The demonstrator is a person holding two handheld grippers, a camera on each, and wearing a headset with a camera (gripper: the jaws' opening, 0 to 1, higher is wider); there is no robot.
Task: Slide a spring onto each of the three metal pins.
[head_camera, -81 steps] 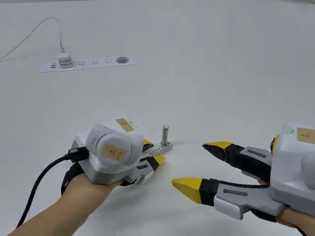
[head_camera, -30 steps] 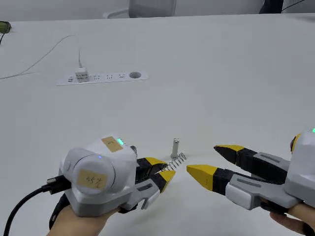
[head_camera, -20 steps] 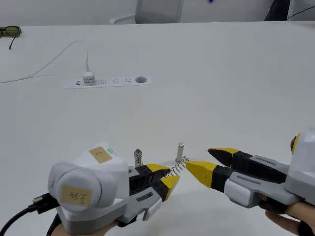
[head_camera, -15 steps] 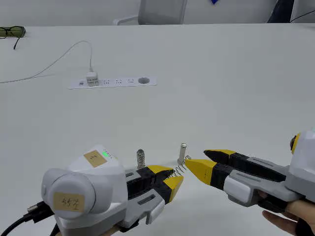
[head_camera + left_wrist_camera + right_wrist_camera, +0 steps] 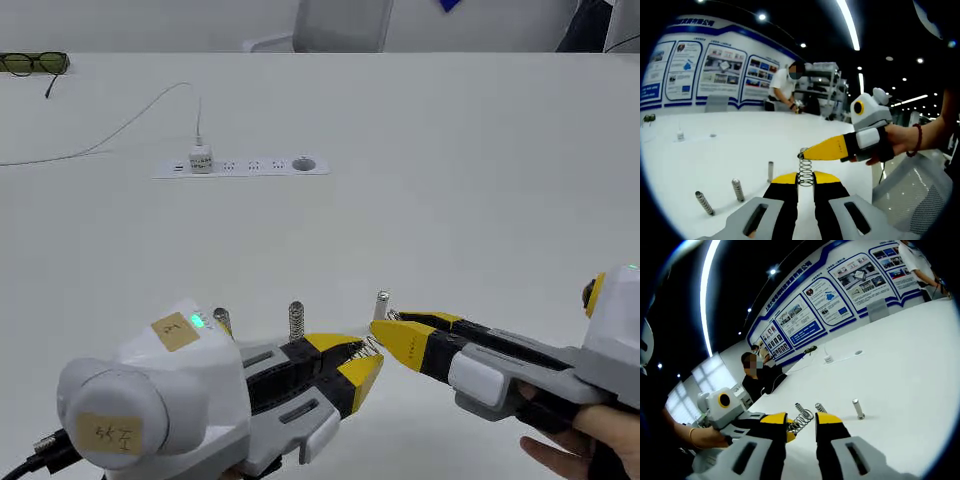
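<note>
Two sprung pins (image 5: 296, 320) stand near the table's (image 5: 450, 180) front edge, and the third pin (image 5: 381, 303) stands bare and upright just right of them. The left gripper (image 5: 365, 352) is clamped on the last spring (image 5: 804, 172), whose long axis points out from its jaws toward that pin. The right gripper (image 5: 384, 322), nearer the pin, has its jaws close around the spring's free end; whether they pinch it I cannot tell
</note>
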